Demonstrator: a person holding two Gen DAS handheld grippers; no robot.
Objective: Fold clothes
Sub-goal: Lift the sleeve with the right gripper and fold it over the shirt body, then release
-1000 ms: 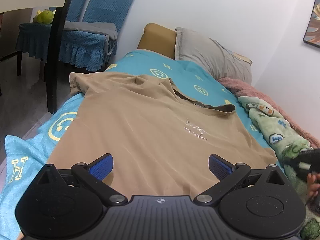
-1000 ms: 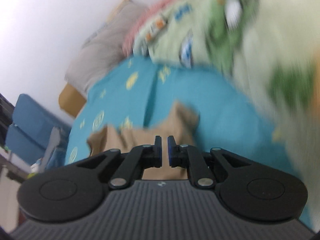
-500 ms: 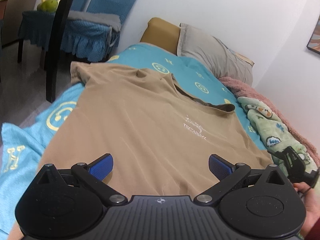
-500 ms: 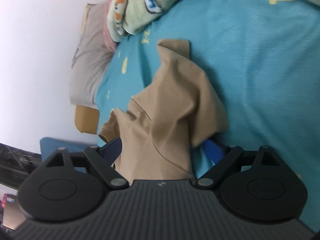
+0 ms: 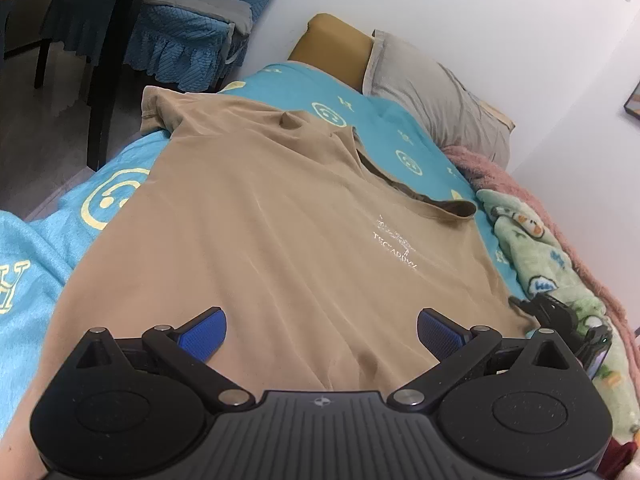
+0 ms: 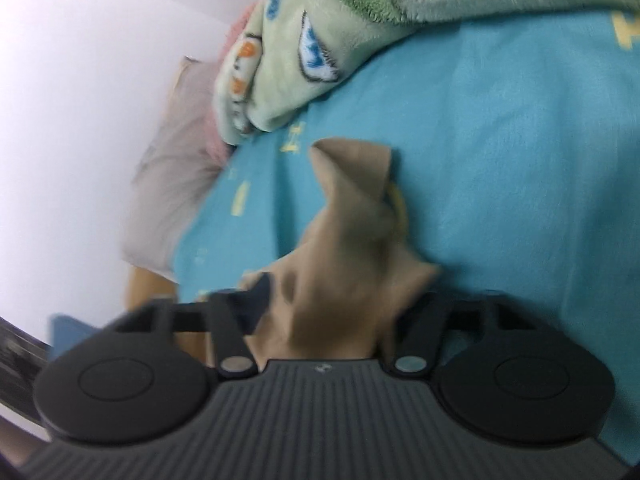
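Observation:
A tan T-shirt (image 5: 280, 220) lies spread flat on the blue bed sheet (image 5: 100, 200), collar toward the pillows. My left gripper (image 5: 320, 330) hangs open just above the shirt's near hem, nothing between its blue pads. In the left wrist view my right gripper (image 5: 560, 316) sits low at the shirt's right edge. The right wrist view is blurred: the right gripper (image 6: 340, 300) has a bunched fold of the T-shirt (image 6: 352, 208) between its jaws, which are closing and still stand apart.
A green patterned fleece blanket (image 5: 540, 256) and a pink one (image 5: 492, 168) lie along the wall on the right. A grey pillow (image 5: 436, 92) lies at the head of the bed. A blue-covered chair (image 5: 172, 32) and a dark table leg (image 5: 116, 64) stand left of the bed.
The right gripper went from shut in the air to wide open around the shirt's right edge, then sank lower with its jaws narrowing. The left gripper dipped slightly toward the hem.

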